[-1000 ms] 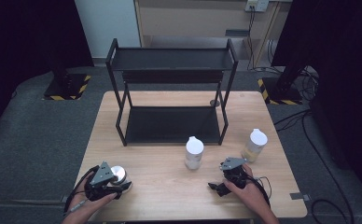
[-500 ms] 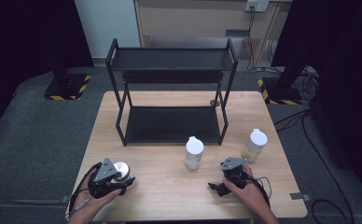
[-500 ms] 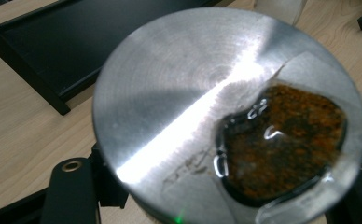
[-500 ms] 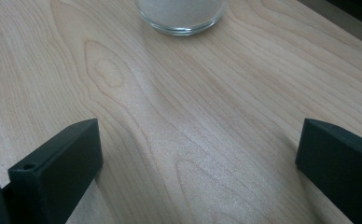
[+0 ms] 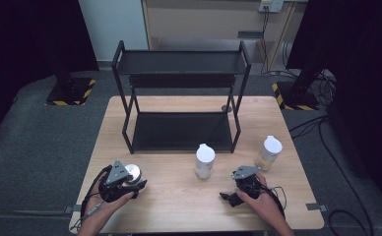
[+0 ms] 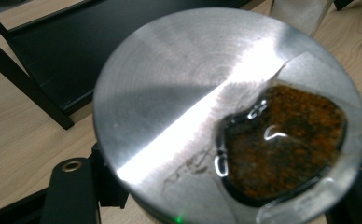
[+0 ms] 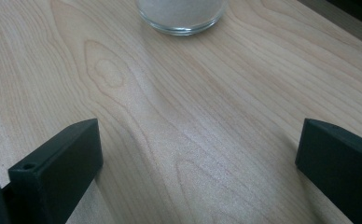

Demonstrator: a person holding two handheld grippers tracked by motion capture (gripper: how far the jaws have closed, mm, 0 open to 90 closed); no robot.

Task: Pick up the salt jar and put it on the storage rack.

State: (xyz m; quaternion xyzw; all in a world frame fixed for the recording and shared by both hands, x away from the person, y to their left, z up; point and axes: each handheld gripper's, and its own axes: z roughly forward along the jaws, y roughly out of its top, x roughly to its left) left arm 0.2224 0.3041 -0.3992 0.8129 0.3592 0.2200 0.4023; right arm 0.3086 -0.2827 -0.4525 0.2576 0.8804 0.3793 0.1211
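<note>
The left gripper [image 5: 130, 181] pinches a metal-lidded jar [image 5: 132, 173] between its jaws near the front left corner of the wooden table [image 5: 179, 206], lid tilted toward the gripper's camera; dark, rust-flecked contents show through a clear window in the lid [image 6: 281, 140]. The grip suggests the jar is bound for the black two-tier shelf rack [image 5: 181, 93] at the table's rear. The right gripper [image 5: 233, 194] rests low over the tabletop, jaws spread wide with nothing between them, apparently waiting. Count: one held jar, two white-capped bottles [image 5: 205, 161] [image 5: 269, 152] standing in front of the rack, one rack, two grippers.
</note>
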